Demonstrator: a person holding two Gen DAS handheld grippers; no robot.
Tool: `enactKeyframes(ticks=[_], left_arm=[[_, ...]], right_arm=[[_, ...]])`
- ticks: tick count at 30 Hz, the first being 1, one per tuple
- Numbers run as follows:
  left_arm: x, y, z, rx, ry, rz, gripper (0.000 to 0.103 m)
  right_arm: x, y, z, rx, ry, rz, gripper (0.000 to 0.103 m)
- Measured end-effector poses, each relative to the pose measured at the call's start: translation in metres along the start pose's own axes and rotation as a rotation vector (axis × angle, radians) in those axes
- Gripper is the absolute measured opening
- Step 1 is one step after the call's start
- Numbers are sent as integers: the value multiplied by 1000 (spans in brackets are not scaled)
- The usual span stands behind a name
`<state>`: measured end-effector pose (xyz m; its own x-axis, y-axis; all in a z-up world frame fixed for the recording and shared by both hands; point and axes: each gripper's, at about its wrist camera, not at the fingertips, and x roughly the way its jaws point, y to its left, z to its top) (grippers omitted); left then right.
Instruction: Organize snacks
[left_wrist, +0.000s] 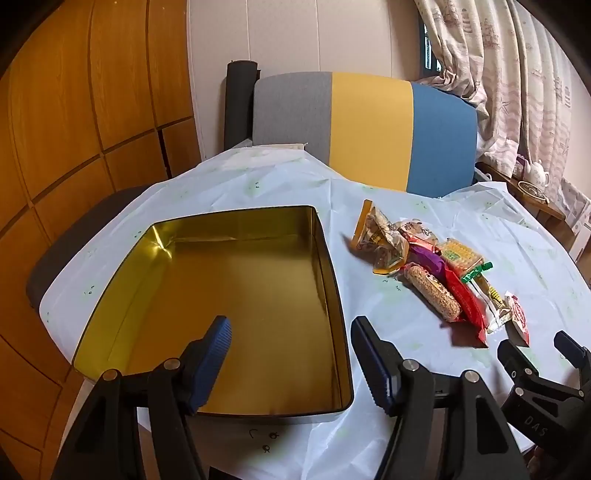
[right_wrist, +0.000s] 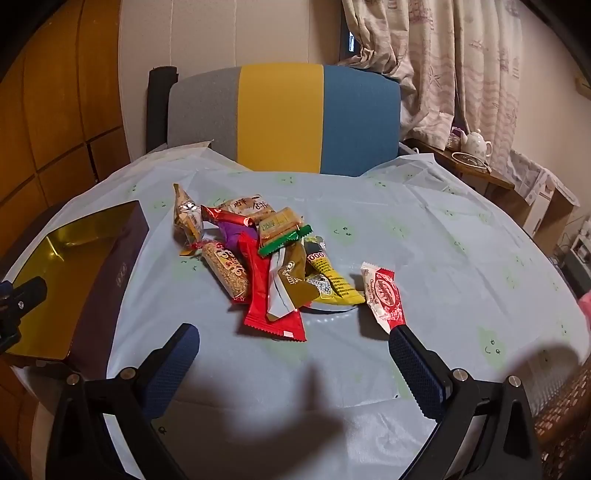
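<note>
While both tools hang above the worktop (right_wrist: 461, 229) with nothing between the pads, no snack picked yet. Left hand-held gripper (left_wrist: 291, 354) wide open, poised over the near right corner of the gold tin box (left_wrist: 236, 273), which lies empty on the left part of the pale cloth. Right hand-held gripper (right_wrist: 295, 365) open as wide as possible, aimed downward at the bare cloth just before the snack pile (right_wrist: 258, 254).

Pile located right of the tin, apart from it: long red wrapper (right_wrist: 266, 299) on top and nearest, sesame bar (right_wrist: 229, 269) beside it, green-edged cracker pack (right_wrist: 280, 229) behind, yellow packet (right_wrist: 336, 284) to the right. Red-and-white candy packet (right_wrist: 384, 295) separate from the heap, its lower end appearing to meet the tip of the right finger (right_wrist: 417, 365); real contact impossible to confirm.

Possible troubles from here, as a judgement only:
- Wrappers overlapped, so closing on the red one may drag the neighbours or lift two at once.
- Foil smooth and flat, so likely to slip out of the pads if pinched at the edge only.
- Thin cloth wrinkled; pads going too low may catch and pull it, moving the whole pile.
- Candy packet near the finger may be pushed aside by accident.
- Tin rim upright; a low carry may strike it.
</note>
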<state>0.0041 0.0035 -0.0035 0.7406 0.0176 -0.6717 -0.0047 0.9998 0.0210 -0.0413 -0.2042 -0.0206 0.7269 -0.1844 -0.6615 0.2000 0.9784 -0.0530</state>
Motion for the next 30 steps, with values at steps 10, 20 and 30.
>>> enactKeyframes(ticks=[10,20,30], left_arm=[[-3,0,-1,3,-6,-5,68],[-4,1,-1,3,-9,-8,68],[-6,0,-1,7,-10,-12,68]], right_arm=[[-1,1,0,-3,-4,-1,103],[-3,1,1,-4,-10,-4,103],[-5,0,1,-1,-19,-9,103]])
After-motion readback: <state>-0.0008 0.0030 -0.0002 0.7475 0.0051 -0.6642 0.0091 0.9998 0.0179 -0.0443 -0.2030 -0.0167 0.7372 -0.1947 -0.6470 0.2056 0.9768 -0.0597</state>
